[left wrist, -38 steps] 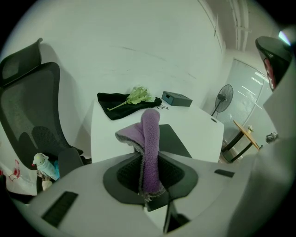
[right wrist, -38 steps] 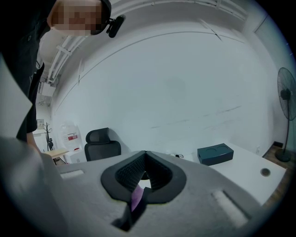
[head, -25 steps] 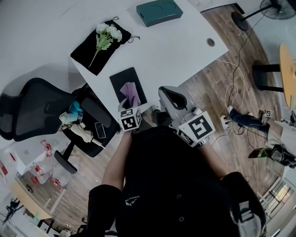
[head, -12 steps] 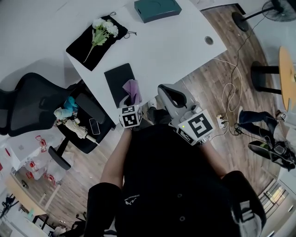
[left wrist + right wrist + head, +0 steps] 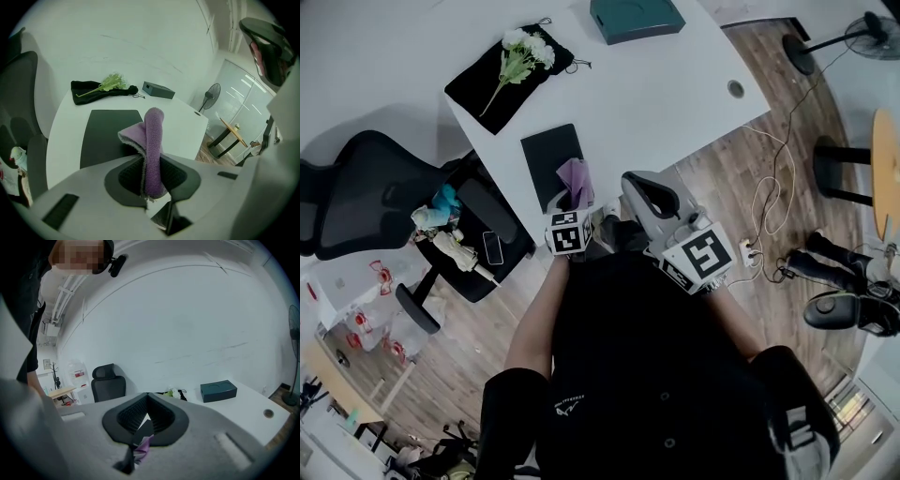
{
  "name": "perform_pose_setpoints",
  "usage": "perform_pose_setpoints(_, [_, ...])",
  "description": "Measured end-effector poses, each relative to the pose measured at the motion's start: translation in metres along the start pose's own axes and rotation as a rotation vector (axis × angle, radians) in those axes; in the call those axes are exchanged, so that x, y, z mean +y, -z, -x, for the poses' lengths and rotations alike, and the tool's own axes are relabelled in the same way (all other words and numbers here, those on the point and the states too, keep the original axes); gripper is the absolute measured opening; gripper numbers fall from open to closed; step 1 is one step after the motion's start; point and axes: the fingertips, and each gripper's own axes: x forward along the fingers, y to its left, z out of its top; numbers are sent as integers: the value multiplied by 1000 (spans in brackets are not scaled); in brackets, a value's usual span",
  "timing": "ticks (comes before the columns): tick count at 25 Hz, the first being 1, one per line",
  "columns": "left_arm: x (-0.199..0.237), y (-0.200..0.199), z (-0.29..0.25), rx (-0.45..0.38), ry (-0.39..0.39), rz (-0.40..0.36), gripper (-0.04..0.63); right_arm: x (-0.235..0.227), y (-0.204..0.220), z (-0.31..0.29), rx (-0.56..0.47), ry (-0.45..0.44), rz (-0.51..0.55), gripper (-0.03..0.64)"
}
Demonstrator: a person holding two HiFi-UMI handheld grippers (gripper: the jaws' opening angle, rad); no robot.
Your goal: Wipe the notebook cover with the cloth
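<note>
A black notebook point(image 5: 549, 157) lies flat near the front edge of the white table point(image 5: 656, 103). My left gripper point(image 5: 568, 199) is shut on a purple cloth point(image 5: 575, 178), which sticks up past the jaws at the notebook's near right corner. In the left gripper view the cloth point(image 5: 153, 145) is pinched between the dark pads point(image 5: 129, 176) of the left gripper point(image 5: 152, 161), with the notebook point(image 5: 105, 133) just beyond. I cannot tell whether the cloth touches the cover. My right gripper point(image 5: 631, 181) hangs off the table's edge, to the right of the cloth. In its own view the right gripper point(image 5: 146, 397) is shut on nothing.
A black pouch point(image 5: 492, 80) with white flowers point(image 5: 525, 49) lies at the table's far left, and a teal box point(image 5: 636, 17) at the far edge. A black office chair point(image 5: 366, 202) stands to the left with a phone point(image 5: 492, 247) on a second seat. Cables point(image 5: 773, 187) trail on the floor.
The left gripper and the cloth have drifted from the notebook's near middle to its near right corner. The right gripper has held its place.
</note>
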Motion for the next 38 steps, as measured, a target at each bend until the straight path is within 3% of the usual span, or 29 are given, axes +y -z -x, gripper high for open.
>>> perform_pose_setpoints(18, [14,8,6,15,46,-7,75,21,4,-28,29,-19,-11,1])
perform_pose_setpoints(38, [51,15,25,14,5,17,75,40,8,-59,47,-60,-22,2])
